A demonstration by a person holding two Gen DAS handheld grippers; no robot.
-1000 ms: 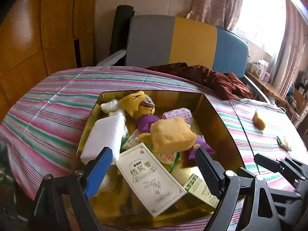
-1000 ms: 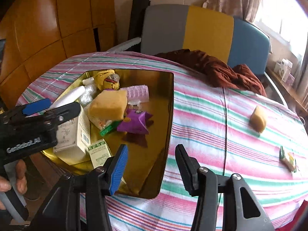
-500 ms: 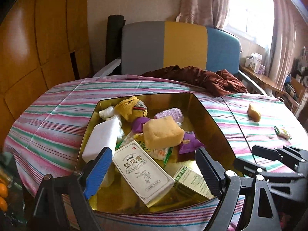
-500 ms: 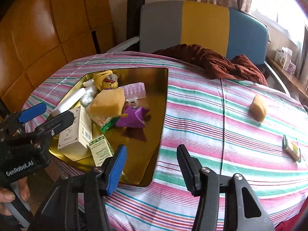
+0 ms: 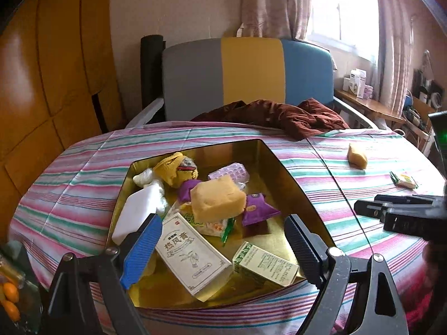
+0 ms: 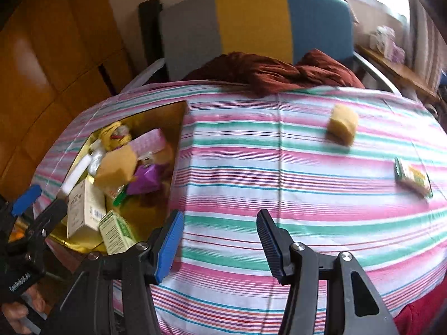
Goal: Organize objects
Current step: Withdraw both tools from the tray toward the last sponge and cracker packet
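A gold tray (image 5: 290,184) on the striped tablecloth holds a yellow sponge (image 5: 218,198), a white lettered box (image 5: 192,254), a green-white box (image 5: 265,262), a purple pouch (image 5: 258,209), a white bottle (image 5: 137,212) and more. My left gripper (image 5: 222,223) hangs open and empty over the tray's near end. My right gripper (image 6: 220,217) is open and empty above bare cloth, to the right of the tray (image 6: 178,139). Farther right on the cloth lie a second yellow sponge (image 6: 342,122) and a small green-yellow packet (image 6: 413,177).
A brown garment (image 5: 279,114) lies crumpled at the table's far edge, in front of a grey, yellow and blue chair (image 5: 251,75). A wooden side table (image 5: 371,106) with boxes stands under the window. Oranges (image 5: 11,296) show at the lower left.
The right gripper has swung right, off the tray's corner and out over the striped cloth, rolling as it went. The left gripper has drawn back a little from the tray and rolled.
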